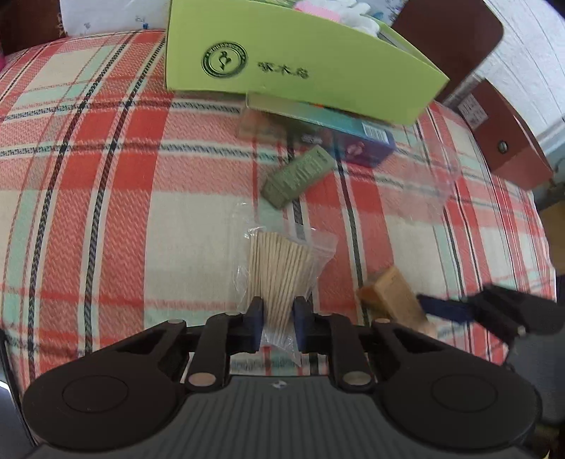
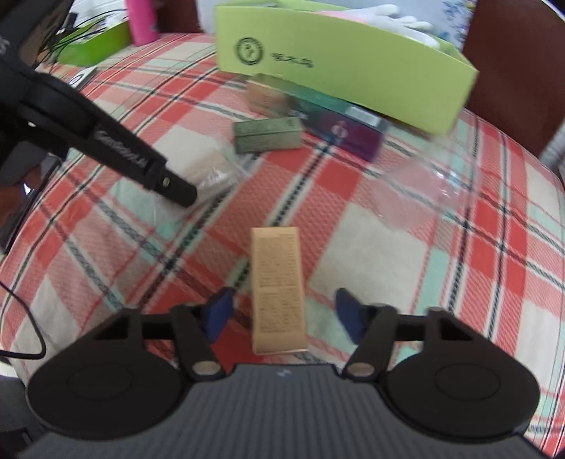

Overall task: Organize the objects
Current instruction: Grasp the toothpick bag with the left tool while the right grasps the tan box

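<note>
A clear bag of wooden toothpicks (image 1: 280, 268) lies on the plaid cloth, and my left gripper (image 1: 278, 323) is shut on its near end. It also shows in the right wrist view (image 2: 212, 166), under the left gripper's finger. A tan box (image 2: 278, 286) lies between the open fingers of my right gripper (image 2: 284, 314), touched by neither pad. The same tan box (image 1: 393, 298) shows in the left wrist view beside the right gripper's finger. A green box (image 1: 298, 176) and a purple box (image 1: 356, 141) lie farther off.
A large lime-green carton (image 1: 293, 60) stands at the back, with gloves inside it. A clear plastic container (image 2: 430, 176) sits to the right. Brown chair backs (image 1: 455, 39) stand behind the table. A pink bottle (image 2: 141, 21) stands far left.
</note>
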Motion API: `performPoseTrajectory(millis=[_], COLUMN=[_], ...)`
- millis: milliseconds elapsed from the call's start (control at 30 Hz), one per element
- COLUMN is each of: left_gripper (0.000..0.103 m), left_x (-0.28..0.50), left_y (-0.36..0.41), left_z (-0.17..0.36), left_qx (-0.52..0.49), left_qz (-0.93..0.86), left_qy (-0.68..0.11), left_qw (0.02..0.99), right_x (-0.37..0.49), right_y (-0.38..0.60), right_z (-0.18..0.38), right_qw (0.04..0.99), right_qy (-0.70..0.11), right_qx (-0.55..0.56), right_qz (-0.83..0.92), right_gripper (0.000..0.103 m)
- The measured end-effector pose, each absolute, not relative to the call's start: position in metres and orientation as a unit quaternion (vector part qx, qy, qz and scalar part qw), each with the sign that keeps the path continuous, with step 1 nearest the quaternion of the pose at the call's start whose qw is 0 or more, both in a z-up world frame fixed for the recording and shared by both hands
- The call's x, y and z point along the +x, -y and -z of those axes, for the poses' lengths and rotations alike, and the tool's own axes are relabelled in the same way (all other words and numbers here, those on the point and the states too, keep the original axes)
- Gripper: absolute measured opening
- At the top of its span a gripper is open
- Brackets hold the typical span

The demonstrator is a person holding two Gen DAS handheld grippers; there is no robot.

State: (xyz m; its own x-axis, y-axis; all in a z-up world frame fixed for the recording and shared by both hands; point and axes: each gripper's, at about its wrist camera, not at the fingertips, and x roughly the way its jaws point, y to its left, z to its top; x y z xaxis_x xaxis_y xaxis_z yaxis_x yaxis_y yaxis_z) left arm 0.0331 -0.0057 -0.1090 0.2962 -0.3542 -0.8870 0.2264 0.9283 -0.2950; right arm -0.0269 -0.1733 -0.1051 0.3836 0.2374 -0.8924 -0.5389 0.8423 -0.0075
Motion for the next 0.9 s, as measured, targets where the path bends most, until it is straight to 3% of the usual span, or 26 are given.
performPoseTrajectory(millis=[67,233,300,333,433,500,900], left_gripper=[0.018,0.034,0.057,0.060,0.055,0.020,0.016], left_x=[0.027,0.034,0.036,0.037,0.037,0.036,0.027], left_y=[0.005,0.005,0.009,0.013,0.022,0.023,0.006], left_z=[0.110,0.112,0.110,0.109,0.110,0.110,0.072], left_qx=[-0.055,-0.086,-0.083,-0.074,-0.039,-0.024,-0.090], left_qz=[0.177,0.146,0.141,0.139,0.162,0.178,0.187], left_qy=[-0.565,-0.562,-0.558,-0.555,-0.554,-0.553,-0.527], left_qw=[0.804,0.810,0.814,0.817,0.816,0.814,0.824], right_x=[-0.026,-0.026,-0.026,-0.025,-0.024,-0.023,-0.023], right_y=[0.170,0.167,0.167,0.167,0.168,0.169,0.176], right_z=[0.106,0.107,0.108,0.108,0.106,0.104,0.079], right_qw=[0.813,0.813,0.812,0.813,0.815,0.815,0.825], right_qy=[-0.507,-0.505,-0.503,-0.502,-0.501,-0.502,-0.483], right_qx=[-0.154,-0.157,-0.161,-0.162,-0.158,-0.155,-0.117], right_qz=[-0.242,-0.244,-0.246,-0.246,-0.244,-0.246,-0.269], right_gripper=[0.049,0.049,0.049,0.049,0.048,0.032,0.030])
